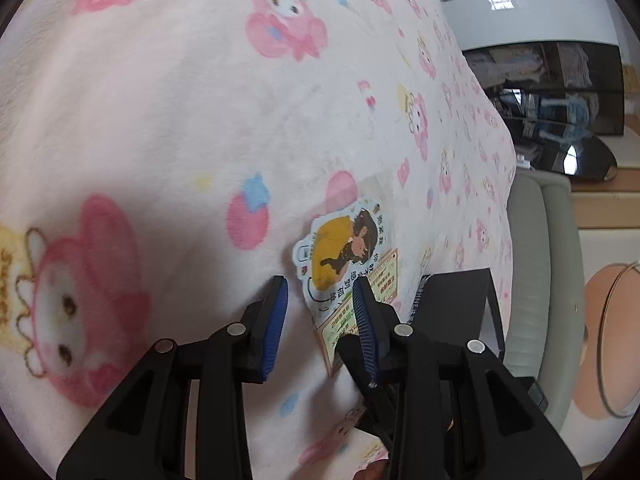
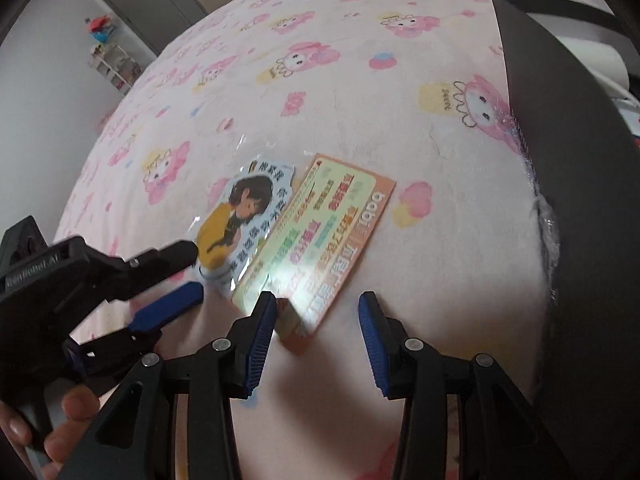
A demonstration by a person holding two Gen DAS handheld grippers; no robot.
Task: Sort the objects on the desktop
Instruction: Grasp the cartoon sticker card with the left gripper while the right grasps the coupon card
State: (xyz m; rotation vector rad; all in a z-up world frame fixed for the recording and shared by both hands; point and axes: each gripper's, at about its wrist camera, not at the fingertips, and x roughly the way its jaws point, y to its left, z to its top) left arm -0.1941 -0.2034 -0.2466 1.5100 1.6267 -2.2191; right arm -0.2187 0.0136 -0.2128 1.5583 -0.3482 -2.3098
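Observation:
A cartoon sticker of a girl in yellow, in a clear sleeve [image 1: 344, 248] [image 2: 240, 216], lies on the pink patterned blanket [image 1: 160, 120] [image 2: 360, 80]. It partly overlaps an orange-and-green printed card [image 1: 360, 316] [image 2: 324, 236]. My left gripper [image 1: 320, 292] [image 2: 192, 272] is open, its fingers on either side of the sticker's near edge. My right gripper [image 2: 316, 304] is open and empty, its left finger at the card's near corner.
A black box [image 2: 580, 200] [image 1: 460, 296] stands on the blanket right of the card. Beyond the blanket's edge are a grey padded chair [image 1: 536, 280] and a dark monitor [image 1: 560, 92]. A grey cabinet [image 2: 152, 0] and a small shelf [image 2: 112, 60] stand by the far wall.

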